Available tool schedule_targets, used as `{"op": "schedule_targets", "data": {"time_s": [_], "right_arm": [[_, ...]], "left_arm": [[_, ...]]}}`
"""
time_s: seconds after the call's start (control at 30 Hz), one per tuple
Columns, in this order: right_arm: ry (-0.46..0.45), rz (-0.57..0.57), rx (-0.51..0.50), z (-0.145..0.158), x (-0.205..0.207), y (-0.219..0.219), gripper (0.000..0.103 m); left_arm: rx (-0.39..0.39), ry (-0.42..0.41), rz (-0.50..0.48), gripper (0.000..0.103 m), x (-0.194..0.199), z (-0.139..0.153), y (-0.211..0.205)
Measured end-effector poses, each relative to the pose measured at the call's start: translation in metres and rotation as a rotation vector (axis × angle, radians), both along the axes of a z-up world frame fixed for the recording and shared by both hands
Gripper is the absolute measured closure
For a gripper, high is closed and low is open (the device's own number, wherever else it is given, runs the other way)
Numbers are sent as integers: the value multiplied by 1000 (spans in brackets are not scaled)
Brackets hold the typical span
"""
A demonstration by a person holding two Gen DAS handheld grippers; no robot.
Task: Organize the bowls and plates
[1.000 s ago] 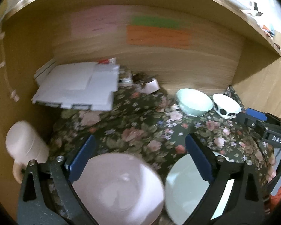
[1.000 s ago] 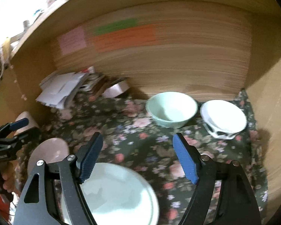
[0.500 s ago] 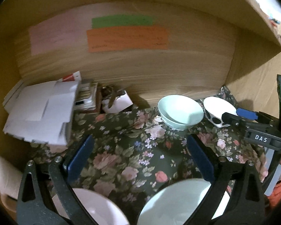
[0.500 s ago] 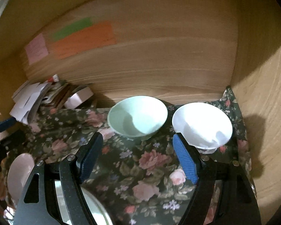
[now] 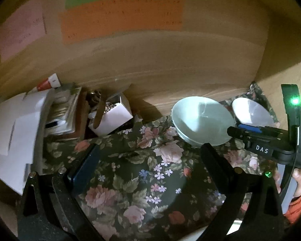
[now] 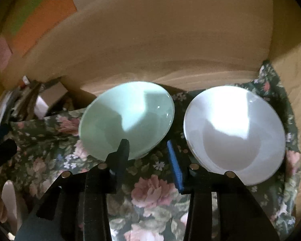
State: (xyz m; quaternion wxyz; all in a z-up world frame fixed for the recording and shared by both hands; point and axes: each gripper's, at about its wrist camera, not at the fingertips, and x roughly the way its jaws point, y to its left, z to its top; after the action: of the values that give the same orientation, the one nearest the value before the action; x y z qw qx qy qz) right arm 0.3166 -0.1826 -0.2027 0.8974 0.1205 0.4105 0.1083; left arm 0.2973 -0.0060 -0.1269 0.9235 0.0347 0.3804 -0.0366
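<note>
A pale green bowl (image 6: 126, 118) and a white bowl (image 6: 234, 132) stand side by side on the floral cloth (image 6: 150, 192), near the wooden back wall. My right gripper (image 6: 148, 154) is at the green bowl's near rim. One finger is over the bowl's inside and the blue-padded finger is outside it. The jaws are closing with the rim between them, and a gap still shows. The left wrist view shows the same green bowl (image 5: 198, 118), the white bowl (image 5: 250, 110) and the right gripper (image 5: 250, 134) at the rim. My left gripper (image 5: 150, 160) hangs open over bare cloth.
A stack of white papers (image 5: 14, 136) and a small white box (image 5: 114, 116) crowd the back left corner. Coloured notes (image 5: 120, 18) are stuck on the back wall. A wooden side wall closes the right. A hand in an orange sleeve (image 5: 299, 182) holds the right gripper.
Both grippers moved forward and down toward the back wall, and the plates slid out of view below. The right jaws narrowed around the green bowl's rim.
</note>
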Motion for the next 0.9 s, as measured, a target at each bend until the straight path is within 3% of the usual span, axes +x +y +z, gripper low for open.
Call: {"op": "schedule_targets", "data": {"time_s": [0.4,0.9], "right_arm": [[36,14,-15,-14,16,7,67],[79,151,-32,-25,16,26,80]], "left_arm": [[-36,77,18,2,22,-21,8],[-38,136,38,2,31,-39,8]]}}
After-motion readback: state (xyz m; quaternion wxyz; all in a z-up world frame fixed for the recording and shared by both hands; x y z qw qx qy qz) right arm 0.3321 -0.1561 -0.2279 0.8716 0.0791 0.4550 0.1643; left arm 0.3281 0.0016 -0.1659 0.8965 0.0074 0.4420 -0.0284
